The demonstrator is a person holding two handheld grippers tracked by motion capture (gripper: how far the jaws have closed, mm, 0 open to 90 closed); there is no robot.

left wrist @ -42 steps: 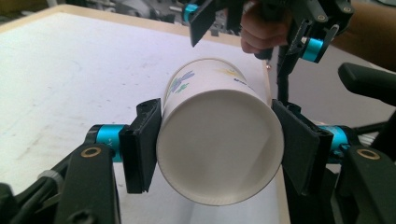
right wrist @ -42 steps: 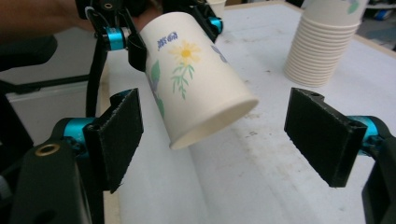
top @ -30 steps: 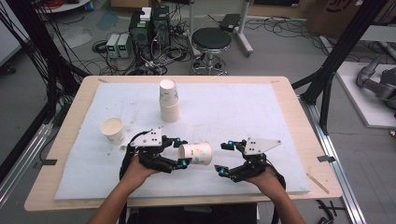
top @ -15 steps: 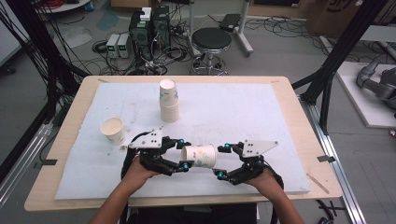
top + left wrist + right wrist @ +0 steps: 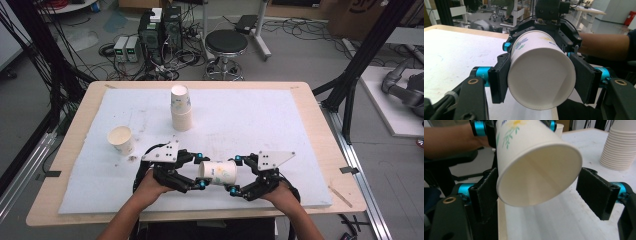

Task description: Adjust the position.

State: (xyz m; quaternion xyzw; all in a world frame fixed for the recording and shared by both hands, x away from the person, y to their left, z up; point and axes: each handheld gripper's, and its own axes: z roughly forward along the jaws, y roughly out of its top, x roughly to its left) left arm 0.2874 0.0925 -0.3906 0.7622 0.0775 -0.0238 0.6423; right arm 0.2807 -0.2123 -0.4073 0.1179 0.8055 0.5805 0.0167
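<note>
Near the desk's (image 5: pixel 300 100) front edge, a cup (image 5: pixel 218 172) lies on its side in the air between two hand-held grippers. The left hand-held gripper (image 5: pixel 201 171) pinches its base end, pads (image 5: pixel 499 80) pressing both sides. The right hand-held gripper (image 5: pixel 234 175) stands spread around the open rim, one pad (image 5: pixel 596 192) clear of it. Closing hard could crush the thin rim; a one-sided pull could twist the cup loose. Farther back stand a single cup (image 5: pixel 120 139) at left and a stack (image 5: pixel 181 107).
</note>
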